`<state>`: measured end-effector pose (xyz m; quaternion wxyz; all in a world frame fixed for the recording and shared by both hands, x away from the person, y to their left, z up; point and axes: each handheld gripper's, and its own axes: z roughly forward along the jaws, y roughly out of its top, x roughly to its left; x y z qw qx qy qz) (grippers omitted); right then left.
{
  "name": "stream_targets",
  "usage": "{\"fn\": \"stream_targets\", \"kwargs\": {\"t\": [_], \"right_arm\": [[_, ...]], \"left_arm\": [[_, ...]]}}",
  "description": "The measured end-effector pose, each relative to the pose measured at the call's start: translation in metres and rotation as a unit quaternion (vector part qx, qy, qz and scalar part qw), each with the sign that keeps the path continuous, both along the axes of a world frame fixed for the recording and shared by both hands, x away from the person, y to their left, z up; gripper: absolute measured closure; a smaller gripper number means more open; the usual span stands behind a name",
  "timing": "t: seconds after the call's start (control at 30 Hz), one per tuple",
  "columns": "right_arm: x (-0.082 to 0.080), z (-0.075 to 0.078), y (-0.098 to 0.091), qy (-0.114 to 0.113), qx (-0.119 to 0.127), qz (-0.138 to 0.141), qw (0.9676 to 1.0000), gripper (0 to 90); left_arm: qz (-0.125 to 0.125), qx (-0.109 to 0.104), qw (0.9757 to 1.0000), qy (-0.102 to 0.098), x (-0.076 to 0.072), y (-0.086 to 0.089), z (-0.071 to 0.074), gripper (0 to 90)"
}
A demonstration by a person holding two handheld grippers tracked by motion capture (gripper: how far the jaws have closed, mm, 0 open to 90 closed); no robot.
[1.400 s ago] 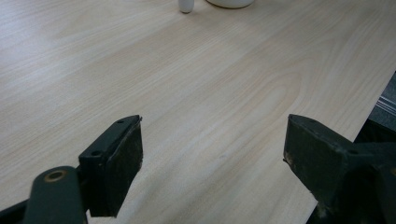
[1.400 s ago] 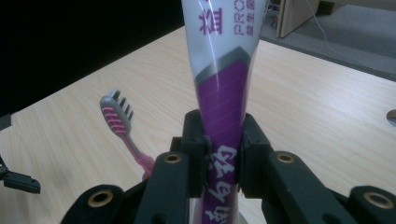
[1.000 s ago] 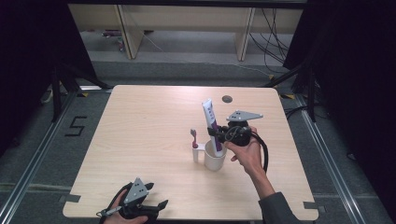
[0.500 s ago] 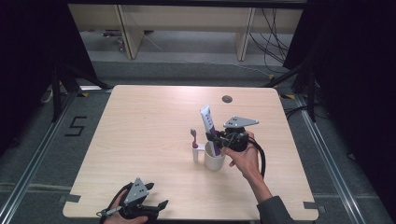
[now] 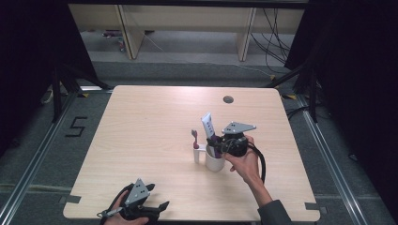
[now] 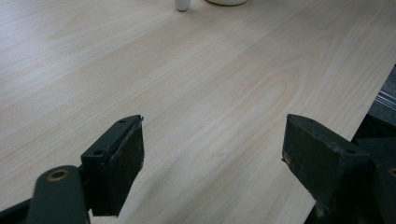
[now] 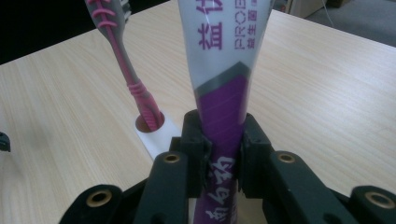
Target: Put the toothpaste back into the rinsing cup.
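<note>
Your right tongs (image 7: pixel 223 154) are clamped on a toothpaste tube (image 7: pixel 229 84), gripping its purple lower part with both jaws pressed against it. In the high view the tube (image 5: pixel 208 125) stands nearly upright, leaning a little, with its lower end down in a white cup (image 5: pixel 214 160) near the middle of the tabletop (image 5: pixel 141 122); your right hand (image 5: pixel 244 161) and the right tongs (image 5: pixel 217 145) sit just above the cup's rim. Whether the tube's end touches the bottom of the cup cannot be told.

Just to the left of the cup stands a small white holder (image 5: pixel 196 153) with a pink toothbrush (image 5: pixel 195 137) upright in it. In the right gripper view the toothbrush (image 7: pixel 123 56) rises from a round hole in the holder (image 7: pixel 156 133), beside the tube but apart from it.

Your left tongs (image 5: pixel 155 208) rest at the near edge of the tabletop, well apart from the cup. In the left gripper view they (image 6: pixel 212 154) are spread wide with nothing between the jaws, only bare wood (image 6: pixel 210 79) beneath them.
</note>
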<state>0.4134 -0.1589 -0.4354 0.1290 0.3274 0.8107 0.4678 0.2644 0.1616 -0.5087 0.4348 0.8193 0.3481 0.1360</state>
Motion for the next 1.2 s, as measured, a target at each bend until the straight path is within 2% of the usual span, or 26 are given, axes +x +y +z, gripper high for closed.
{"fn": "stream_targets", "kwargs": {"t": [0.03, 0.07, 0.13, 0.17, 0.2, 0.27, 0.3, 0.33, 0.43, 0.47, 0.5, 0.53, 0.63, 0.67, 0.7, 0.77, 0.8, 0.87, 0.9, 0.93, 0.97, 1.03, 1.07, 1.13, 1.17, 1.2], "right_arm": [[0.0, 0.0, 0.0, 0.001, -0.002, 0.004, 1.0, 76.1], [0.0, 0.0, -0.001, -0.015, -0.017, 0.002, 0.9998, 76.0], [-0.001, -0.001, 0.0, -0.006, -0.013, 0.009, 0.9999, 75.9], [-0.002, -0.002, 0.0, -0.002, -0.012, 0.005, 0.9999, 75.9], [-0.004, -0.001, 0.0, 0.002, -0.017, -0.003, 0.9998, 75.9], [-0.003, -0.003, -0.001, -0.013, -0.024, 0.004, 0.9996, 75.8], [-0.005, -0.003, 0.0, 0.002, -0.023, 0.002, 0.9997, 75.8], [-0.005, -0.003, -0.001, 0.003, -0.028, 0.0, 0.9996, 75.8], [-0.004, -0.005, -0.002, -0.005, -0.037, 0.008, 0.9993, 75.7], [-0.006, -0.005, 0.0, 0.008, -0.031, -0.004, 0.9995, 75.6], [-0.005, -0.006, -0.001, 0.005, -0.033, 0.0, 0.9994, 75.6], [-0.005, -0.005, -0.002, 0.001, -0.04, 0.001, 0.9992, 75.6], [-0.005, -0.007, -0.001, 0.004, -0.047, 0.007, 0.9988, 75.5], [-0.005, -0.007, -0.001, 0.003, -0.049, 0.007, 0.9988, 75.4], [-0.005, -0.007, -0.002, 0.001, -0.048, 0.008, 0.9988, 75.4], [-0.007, -0.007, -0.002, 0.002, -0.047, 0.008, 0.9989, 75.4], [-0.007, -0.007, -0.003, 0.004, -0.047, 0.009, 0.9989, 75.3], [-0.008, -0.006, -0.003, 0.005, -0.046, 0.01, 0.9989, 75.1], [-0.008, -0.006, -0.003, 0.007, -0.046, 0.007, 0.9989, 74.9], [-0.008, -0.006, -0.004, 0.002, -0.046, 0.005, 0.9989, 74.6], [-0.009, -0.006, -0.003, 0.011, -0.043, 0.006, 0.999, 74.3], [-0.01, -0.006, -0.003, 0.01, -0.048, 0.007, 0.9988, 73.9], [-0.009, -0.006, -0.002, 0.008, -0.05, 0.012, 0.9986, 73.6], [-0.01, -0.006, -0.001, 0.005, -0.056, 0.013, 0.9983, 73.2], [-0.013, -0.006, -0.001, 0.013, -0.055, 0.009, 0.9984, 72.4], [-0.012, -0.006, -0.002, 0.011, -0.056, 0.009, 0.9983, 71.4]], "left_arm": [[0.0, 0.001, 1.0, 0.0, 0.0, 0.0, 0.0, 20.2], [-0.001, 0.001, 1.0, 0.001, 0.0, 0.0, 0.0, 20.2], [0.001, 0.0, 1.0, 0.001, 0.0, 0.0, 0.0, 20.2], [-0.005, 0.012, 0.9999, 0.0, 0.0, 0.001, 0.001, 20.2], [0.0, -0.001, 1.0, 0.0, 0.0, -0.001, -0.001, 20.2], [-0.002, 0.002, 1.0, 0.001, 0.0, 0.0, 0.0, 20.2], [0.0, 0.001, 1.0, 0.001, 0.0, -0.001, 0.0, 20.2], [-0.004, 0.011, 0.9999, 0.0, 0.0, 0.001, 0.001, 20.2], [-0.003, 0.002, 1.0, 0.002, 0.0, 0.0, -0.001, 20.2], [-0.003, 0.002, 1.0, 0.002, 0.0, 0.0, 0.0, 20.2], [-0.002, 0.001, 1.0, 0.003, 0.0, -0.001, -0.001, 20.2], [-0.008, 0.013, 0.9999, 0.002, 0.0, 0.001, 0.0, 20.2], [-0.004, 0.002, 1.0, 0.002, 0.0, -0.001, -0.001, 20.2], [-0.006, 0.008, 1.0, 0.002, 0.0, 0.0, 0.0, 20.2], [-0.002, 0.001, 1.0, 0.003, 0.0, -0.001, 0.0, 20.2], [-0.003, 0.002, 1.0, 0.003, -0.001, -0.001, -0.001, 20.2], [-0.007, 0.015, 0.9999, 0.002, 0.0, 0.001, 0.0, 20.2], [-0.008, 0.012, 0.9999, 0.002, 0.0, 0.0, 0.0, 20.2], [-0.009, 0.02, 0.9998, 0.001, 0.0, 0.001, 0.0, 20.2], [-0.007, 0.012, 0.9999, 0.0, 0.0, 0.0, -0.001, 20.2], [-0.005, -0.001, 1.0, 0.002, -0.001, -0.001, -0.001, 20.2], [-0.009, 0.02, 0.9997, 0.001, 0.0, 0.001, 0.0, 20.2], [-0.008, 0.012, 0.9999, 0.002, 0.0, 0.001, 0.0, 20.2], [-0.007, 0.015, 0.9999, 0.001, 0.0, 0.001, 0.0, 20.2], [-0.009, 0.014, 0.9999, 0.0, 0.0, 0.001, -0.001, 20.2], [-0.006, 0.007, 1.0, 0.001, 0.0, 0.0, -0.001, 20.2]]}}
